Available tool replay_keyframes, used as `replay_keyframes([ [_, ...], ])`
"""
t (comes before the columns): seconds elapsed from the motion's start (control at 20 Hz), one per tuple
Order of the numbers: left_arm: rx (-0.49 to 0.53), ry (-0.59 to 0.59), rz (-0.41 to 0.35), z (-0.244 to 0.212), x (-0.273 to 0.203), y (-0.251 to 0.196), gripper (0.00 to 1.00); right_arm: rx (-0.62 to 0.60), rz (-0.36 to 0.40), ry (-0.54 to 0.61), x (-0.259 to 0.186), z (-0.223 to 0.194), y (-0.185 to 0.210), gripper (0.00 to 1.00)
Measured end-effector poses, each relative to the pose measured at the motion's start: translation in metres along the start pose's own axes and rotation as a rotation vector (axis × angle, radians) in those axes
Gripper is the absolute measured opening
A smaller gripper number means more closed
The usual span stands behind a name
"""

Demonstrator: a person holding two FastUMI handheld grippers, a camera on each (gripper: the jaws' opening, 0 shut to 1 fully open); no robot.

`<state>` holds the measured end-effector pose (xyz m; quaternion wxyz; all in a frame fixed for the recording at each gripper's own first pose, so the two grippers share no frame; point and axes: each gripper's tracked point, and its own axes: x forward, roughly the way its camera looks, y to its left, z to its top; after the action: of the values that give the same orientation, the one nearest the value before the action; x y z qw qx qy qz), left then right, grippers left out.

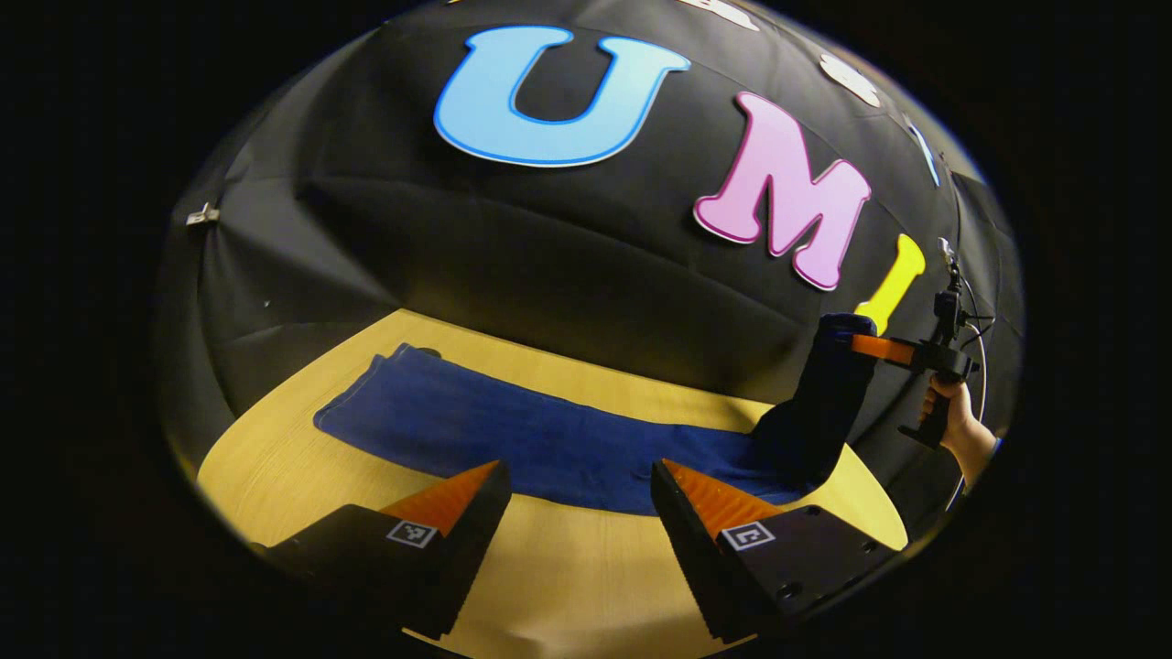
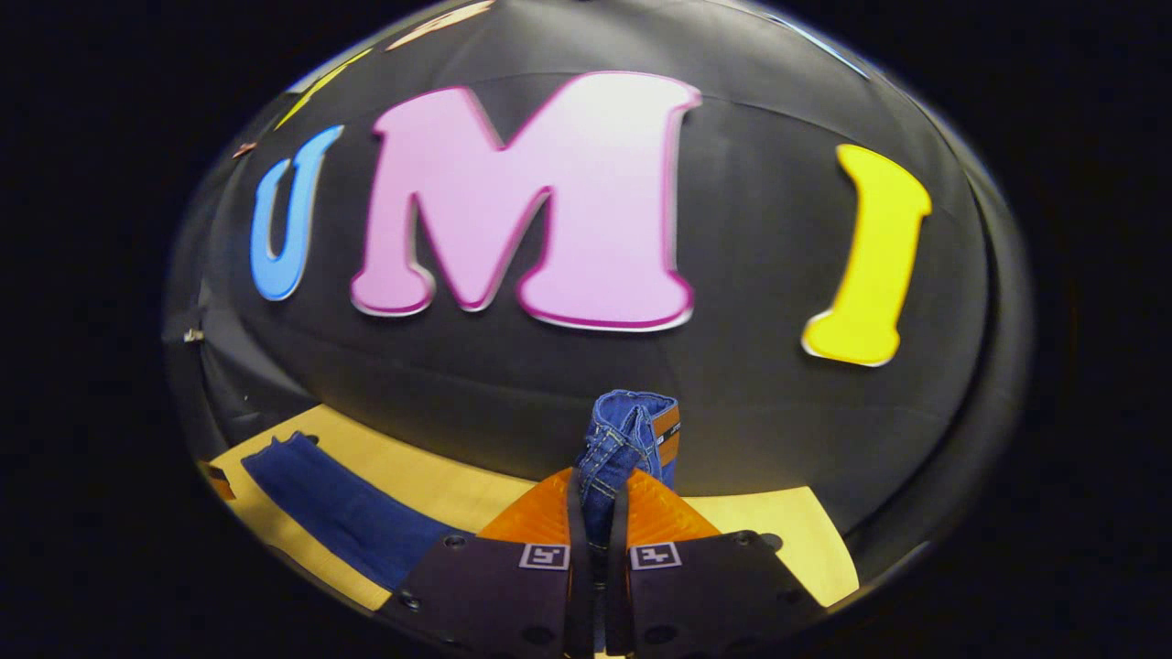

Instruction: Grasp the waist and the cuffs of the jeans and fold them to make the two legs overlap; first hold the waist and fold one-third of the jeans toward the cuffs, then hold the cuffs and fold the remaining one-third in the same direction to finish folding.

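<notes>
In the right gripper view the right gripper (image 2: pixel 597 513) is clenched on a bunched fold of the jeans (image 2: pixel 623 439), the denim rising between its two fingers at the lower centre; which end of the garment this is cannot be told, as the fold hides it. The rest of the jeans trails off to the lower left, cut off by the gripper body. In the left gripper view the jeans (image 1: pixel 513 430) lie as a long dark-blue strip across the wooden table (image 1: pixel 568 567), their right end lifted off the surface toward the upper right, where the right gripper (image 1: pixel 865 346) holds it. A hand (image 1: pixel 952 412) grips that tool's handle at the right edge. The left gripper (image 1: pixel 579 490) hovers released at the bottom, fingers spread, just short of the strip's near edge.
</notes>
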<state>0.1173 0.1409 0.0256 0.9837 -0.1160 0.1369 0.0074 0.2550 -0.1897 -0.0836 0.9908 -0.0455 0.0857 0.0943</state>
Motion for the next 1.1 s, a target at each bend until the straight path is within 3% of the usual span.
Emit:
replay_keyframes([
  [0.3,-0.112,-0.077,0.098,0.005,0.014,0.073,0.97,-0.128,0.207,0.093,-0.063,-0.083,0.000,0.09],
  [0.5,-0.126,-0.133,0.191,0.023,0.028,0.127,0.96,-0.174,0.248,0.168,-0.068,-0.130,-0.034,0.10],
  [0.65,-0.107,-0.110,0.276,0.027,0.041,0.170,0.96,-0.137,0.294,0.225,-0.084,-0.157,-0.030,0.19],
  [0.7,-0.085,-0.102,0.288,0.028,0.051,0.181,0.96,-0.132,0.304,0.233,-0.081,-0.161,-0.010,0.27],
  [0.75,-0.052,-0.094,0.302,0.033,0.057,0.192,0.96,-0.125,0.321,0.240,-0.083,-0.165,0.007,0.22],
  [0.9,0.024,-0.061,0.319,0.042,0.083,0.218,0.96,-0.103,0.313,0.228,-0.099,-0.162,0.006,1.00],
  [1.1,0.025,0.030,0.354,0.037,0.117,0.254,0.96,0.002,0.250,0.231,-0.129,-0.156,-0.025,0.98],
])
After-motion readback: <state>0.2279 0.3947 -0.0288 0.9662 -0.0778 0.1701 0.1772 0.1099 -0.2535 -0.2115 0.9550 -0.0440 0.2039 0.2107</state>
